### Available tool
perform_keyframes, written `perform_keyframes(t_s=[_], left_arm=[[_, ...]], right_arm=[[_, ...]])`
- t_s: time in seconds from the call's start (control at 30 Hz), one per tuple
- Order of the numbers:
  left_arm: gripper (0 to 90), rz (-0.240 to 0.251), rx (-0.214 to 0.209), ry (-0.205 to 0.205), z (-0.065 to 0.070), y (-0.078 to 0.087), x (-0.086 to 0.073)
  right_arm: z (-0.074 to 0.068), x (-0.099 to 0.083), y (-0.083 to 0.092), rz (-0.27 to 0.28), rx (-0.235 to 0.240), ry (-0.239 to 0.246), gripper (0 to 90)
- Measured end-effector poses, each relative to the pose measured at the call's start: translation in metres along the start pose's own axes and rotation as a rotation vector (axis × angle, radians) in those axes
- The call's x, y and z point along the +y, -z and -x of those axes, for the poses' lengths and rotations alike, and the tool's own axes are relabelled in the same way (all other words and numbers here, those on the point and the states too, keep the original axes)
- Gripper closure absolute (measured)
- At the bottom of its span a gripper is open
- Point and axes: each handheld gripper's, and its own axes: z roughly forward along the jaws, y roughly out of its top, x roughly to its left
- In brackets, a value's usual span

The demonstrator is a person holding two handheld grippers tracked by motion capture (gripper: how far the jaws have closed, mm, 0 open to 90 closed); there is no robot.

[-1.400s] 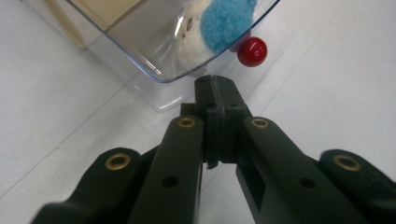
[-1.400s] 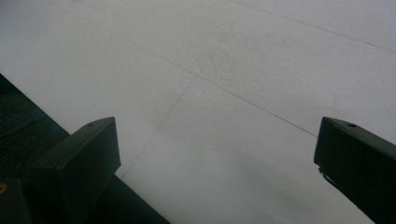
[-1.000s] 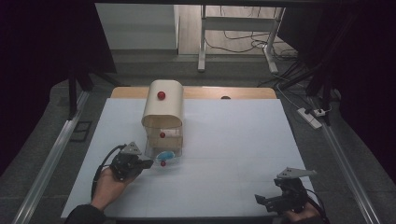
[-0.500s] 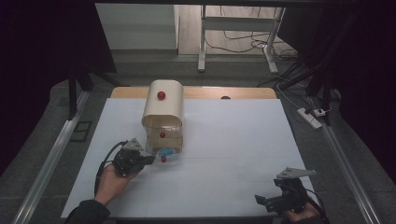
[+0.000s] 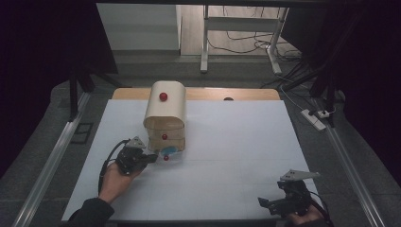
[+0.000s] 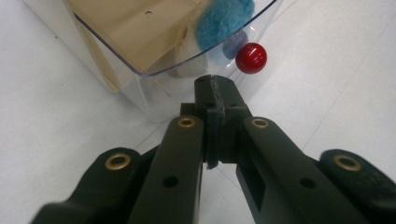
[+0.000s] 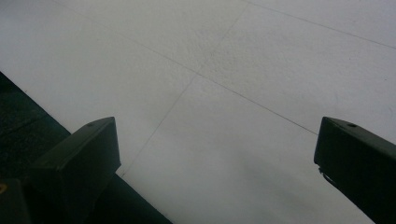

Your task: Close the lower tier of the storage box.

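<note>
a white table top [image 5: 227, 142], scored with faint grid lines, carries a small wooden cabinet [image 5: 164, 116] standing at about ten o'clock from its middle, its clear drawer [image 5: 166, 152] pulled out onto the surface.

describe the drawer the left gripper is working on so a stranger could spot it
Find the beige round-topped wooden cabinet on the white table. At its foot, a clear plastic drawer sticks out toward the left gripper. Unlike the closed wooden drawer above, it is see-through with blue fluff inside.
</note>
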Motion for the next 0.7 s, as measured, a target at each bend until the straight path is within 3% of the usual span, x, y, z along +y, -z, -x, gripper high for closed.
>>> perform_keyframes(t_s=[0.7], left_arm=[[88.6,0.023,0.022,0.020,-0.0096,-0.0086,0.0089]], right_arm=[[-0.0001,-0.0002,-0.0002,-0.002,0.001,0.002,0.0]])
